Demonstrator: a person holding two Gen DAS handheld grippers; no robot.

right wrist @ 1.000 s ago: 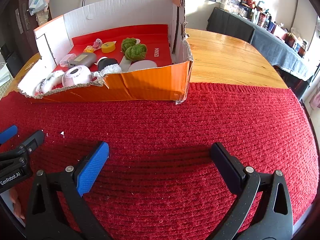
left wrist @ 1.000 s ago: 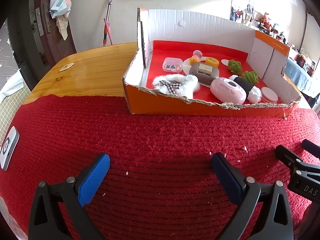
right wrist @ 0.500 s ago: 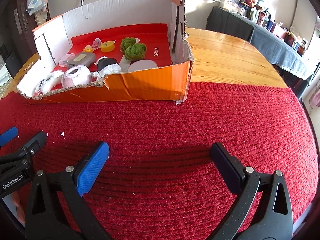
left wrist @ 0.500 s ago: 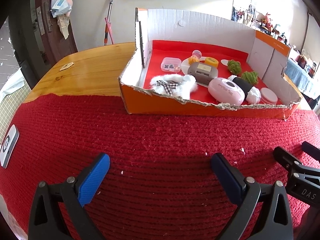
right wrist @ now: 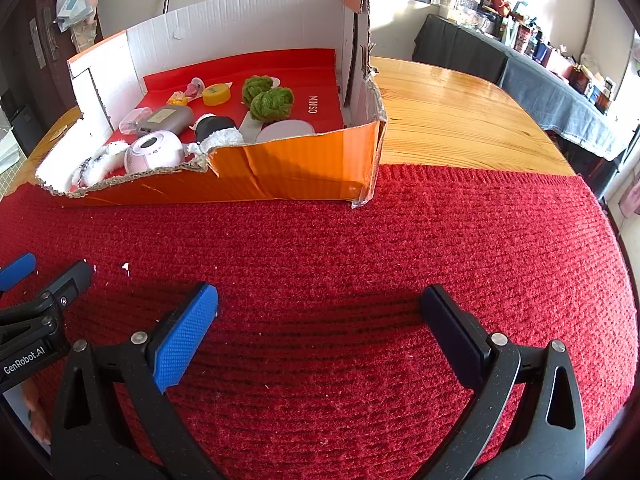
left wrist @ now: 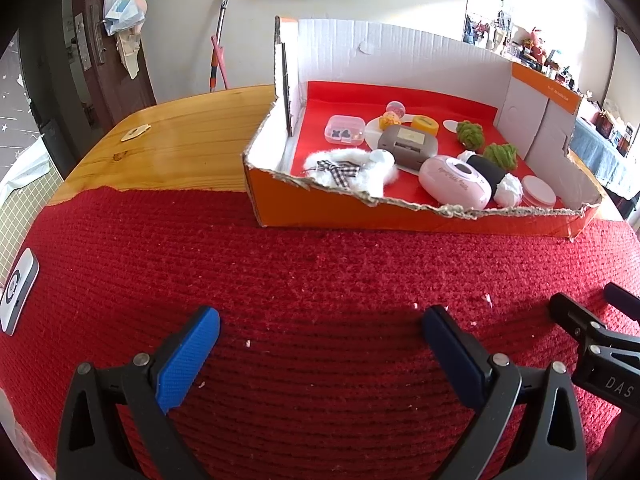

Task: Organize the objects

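Observation:
An orange cardboard box (left wrist: 360,212) with a torn front edge stands on the table, also in the right wrist view (right wrist: 304,168). Inside lie a pink oval case (left wrist: 454,186), a grey case (left wrist: 408,142), a white fluffy piece with a checked bow (left wrist: 348,168), two green pompoms (right wrist: 268,98), a yellow disc (left wrist: 425,124), a clear small box (left wrist: 345,130) and a white round lid (left wrist: 538,196). My left gripper (left wrist: 320,344) is open and empty over the red mat, short of the box. My right gripper (right wrist: 320,320) is open and empty, beside it.
A red knitted mat (left wrist: 280,272) covers the near part of the wooden table (left wrist: 180,148). A white device (left wrist: 18,290) lies at the mat's left edge. A dark-clothed side table with clutter (right wrist: 520,60) stands far right.
The left wrist view has shifted slightly, so the box sits a little further left in it. The right gripper has barely moved. Both stay open.

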